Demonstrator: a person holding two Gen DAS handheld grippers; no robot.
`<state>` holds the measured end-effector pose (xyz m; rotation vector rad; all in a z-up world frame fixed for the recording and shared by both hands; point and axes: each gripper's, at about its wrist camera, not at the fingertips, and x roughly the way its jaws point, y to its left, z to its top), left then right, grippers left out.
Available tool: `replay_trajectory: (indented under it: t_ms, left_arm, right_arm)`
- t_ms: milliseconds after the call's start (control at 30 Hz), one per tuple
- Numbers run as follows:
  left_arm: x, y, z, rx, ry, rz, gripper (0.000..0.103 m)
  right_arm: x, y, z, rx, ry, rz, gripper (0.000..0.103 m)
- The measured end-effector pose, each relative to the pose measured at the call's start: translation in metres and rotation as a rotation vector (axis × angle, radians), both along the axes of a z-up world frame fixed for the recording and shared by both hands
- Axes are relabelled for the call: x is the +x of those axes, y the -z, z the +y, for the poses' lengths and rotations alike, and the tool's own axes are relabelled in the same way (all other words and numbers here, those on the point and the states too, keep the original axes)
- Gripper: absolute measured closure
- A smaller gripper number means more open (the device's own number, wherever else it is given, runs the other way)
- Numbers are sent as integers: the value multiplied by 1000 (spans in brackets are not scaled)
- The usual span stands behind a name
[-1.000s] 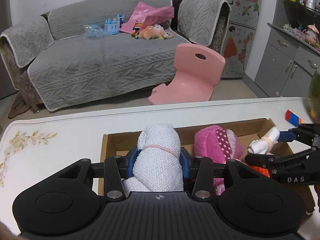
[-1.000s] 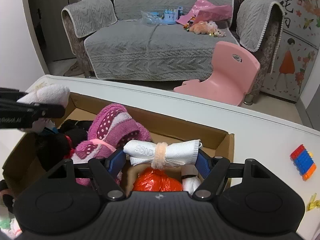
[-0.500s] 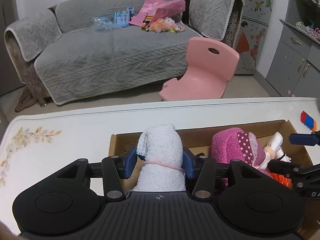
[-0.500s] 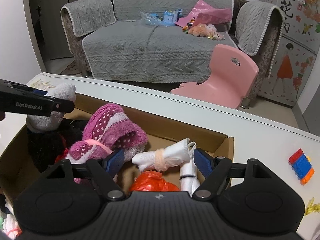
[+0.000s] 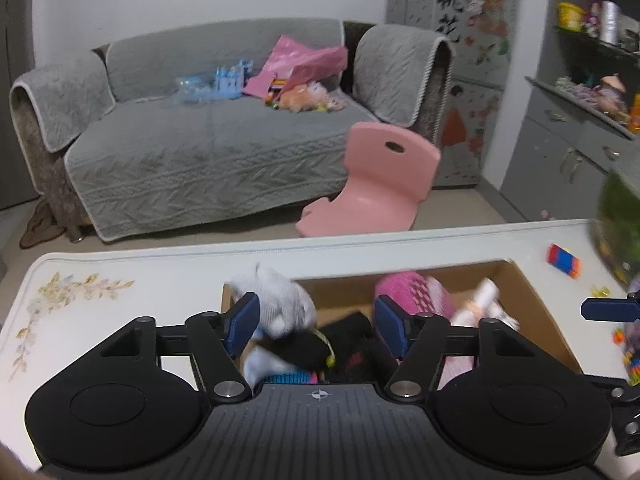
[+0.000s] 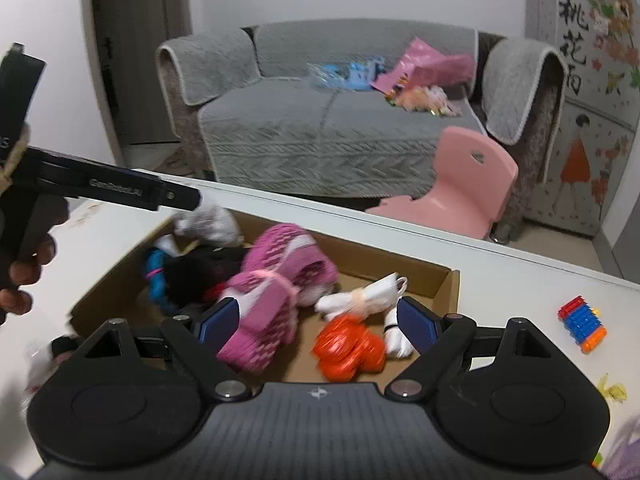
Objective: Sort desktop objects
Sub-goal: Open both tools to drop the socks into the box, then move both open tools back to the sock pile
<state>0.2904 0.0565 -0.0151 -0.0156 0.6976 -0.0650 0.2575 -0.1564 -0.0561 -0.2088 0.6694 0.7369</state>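
A cardboard box [image 5: 532, 292] on the white table holds rolled socks. My left gripper [image 5: 318, 318] is open above the box's left end. A white-grey sock roll [image 5: 280, 300] is loose beside its left finger, blurred, over the black and blue rolls [image 5: 308, 350]. In the right wrist view the box [image 6: 448, 280] holds that white-grey roll [image 6: 212, 222], a pink dotted roll [image 6: 280, 280], a white roll with a peach band [image 6: 360, 298] and an orange bundle [image 6: 348, 350]. My right gripper [image 6: 320, 322] is open and empty above them.
A red-blue-orange block toy [image 6: 582, 324] lies on the table right of the box, also in the left wrist view [image 5: 564, 260]. Small yellow bits [image 6: 610, 390] lie near it. A grey sofa [image 5: 208, 148] and a pink chair [image 5: 376, 184] stand beyond the table's far edge.
My left gripper opened and let go of the white-grey sock roll, which drops into the box. My right gripper let go of the white banded roll, opened wider and rose.
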Motion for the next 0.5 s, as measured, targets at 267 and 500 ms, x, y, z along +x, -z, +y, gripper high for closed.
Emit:
replay_trajectory:
  t_ms: [267,500]
  left_arm:
    - [-118,7,26,-14,-5,-47,24]
    - [-194,35,42,6,-42,-21,21]
  right_arm:
    - [-101,4,-41,74,-45,-4,11]
    - [-187,22,-58,68,-92,-71,9]
